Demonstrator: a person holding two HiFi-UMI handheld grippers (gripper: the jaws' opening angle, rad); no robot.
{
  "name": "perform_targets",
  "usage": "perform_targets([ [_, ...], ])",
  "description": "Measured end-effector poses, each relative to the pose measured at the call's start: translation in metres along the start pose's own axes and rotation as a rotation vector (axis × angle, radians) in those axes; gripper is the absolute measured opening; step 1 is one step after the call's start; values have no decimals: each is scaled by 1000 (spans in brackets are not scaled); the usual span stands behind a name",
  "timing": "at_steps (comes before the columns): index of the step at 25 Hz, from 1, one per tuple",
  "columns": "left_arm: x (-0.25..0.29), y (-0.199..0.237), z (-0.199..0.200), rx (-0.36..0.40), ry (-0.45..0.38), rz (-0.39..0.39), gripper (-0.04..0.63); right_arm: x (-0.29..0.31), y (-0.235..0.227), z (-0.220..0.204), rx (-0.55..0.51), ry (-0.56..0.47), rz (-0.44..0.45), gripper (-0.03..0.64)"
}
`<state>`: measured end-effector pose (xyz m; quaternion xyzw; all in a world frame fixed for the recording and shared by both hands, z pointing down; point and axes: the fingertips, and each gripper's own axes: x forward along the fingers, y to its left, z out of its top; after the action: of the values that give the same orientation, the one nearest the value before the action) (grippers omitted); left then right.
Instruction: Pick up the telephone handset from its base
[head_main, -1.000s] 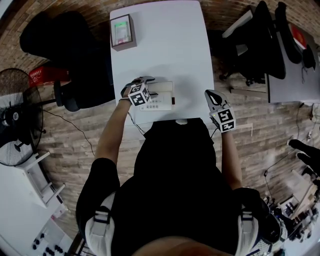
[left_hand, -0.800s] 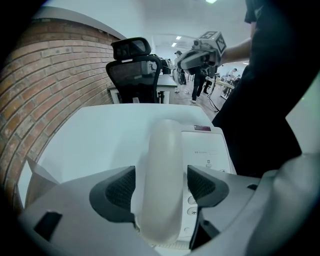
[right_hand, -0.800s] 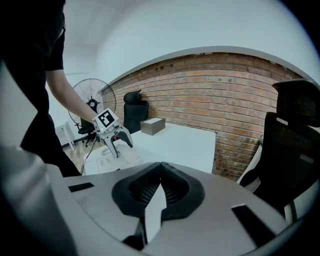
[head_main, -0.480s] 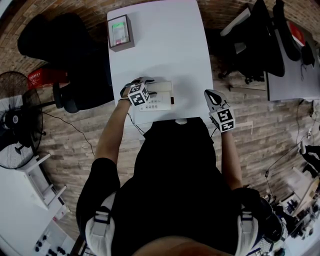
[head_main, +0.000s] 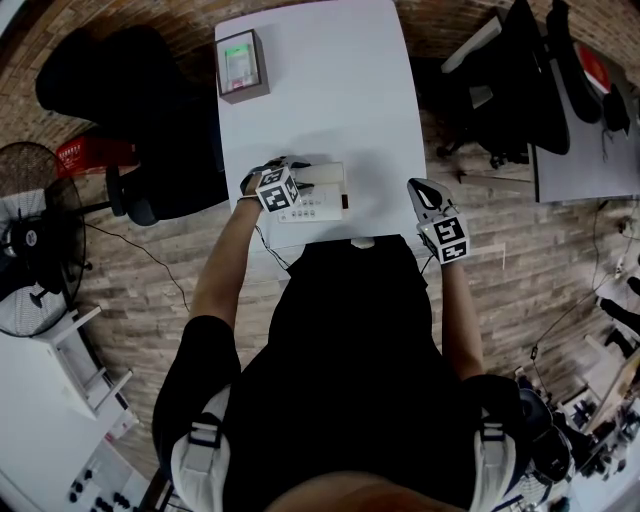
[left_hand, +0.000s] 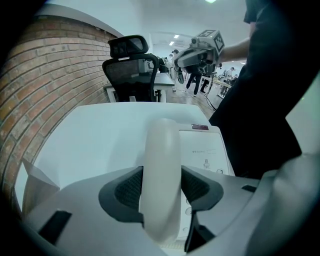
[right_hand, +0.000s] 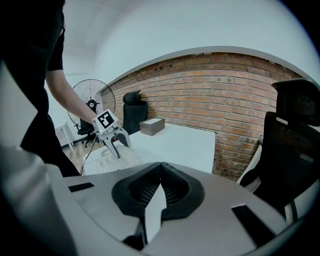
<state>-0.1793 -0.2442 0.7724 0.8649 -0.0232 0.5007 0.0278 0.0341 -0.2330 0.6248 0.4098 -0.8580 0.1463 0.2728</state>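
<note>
A cream telephone base (head_main: 325, 197) with a keypad lies near the front edge of the white table (head_main: 330, 90). Its handset (left_hand: 161, 165) rests along the base's left side. My left gripper (head_main: 283, 168) points steeply down over it. Its jaws have just been closing, and both dark pads (left_hand: 127, 190) now lie against the handset's sides. My right gripper (head_main: 420, 188) hangs off the table's right front corner, shut, with nothing in it. In the right gripper view its fingertips (right_hand: 160, 167) meet, and the left gripper (right_hand: 114, 141) stands on the telephone base (right_hand: 120, 159).
A small grey-brown box (head_main: 243, 64) with a green and red top sits at the table's far left corner. Black office chairs (head_main: 130, 100) stand to the left and right (head_main: 520, 90) of the table. A floor fan (head_main: 30, 235) stands at the left, and a brick wall (right_hand: 225, 95) lies behind the table.
Both hands stay where they were. The left gripper's jaws look slightly narrower around the handset than a second ago.
</note>
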Motion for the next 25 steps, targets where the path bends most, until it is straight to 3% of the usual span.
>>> perform_targets([
  [25, -10, -4, 2, 14, 16, 14, 221, -4, -2, 3, -13, -13, 9, 0],
])
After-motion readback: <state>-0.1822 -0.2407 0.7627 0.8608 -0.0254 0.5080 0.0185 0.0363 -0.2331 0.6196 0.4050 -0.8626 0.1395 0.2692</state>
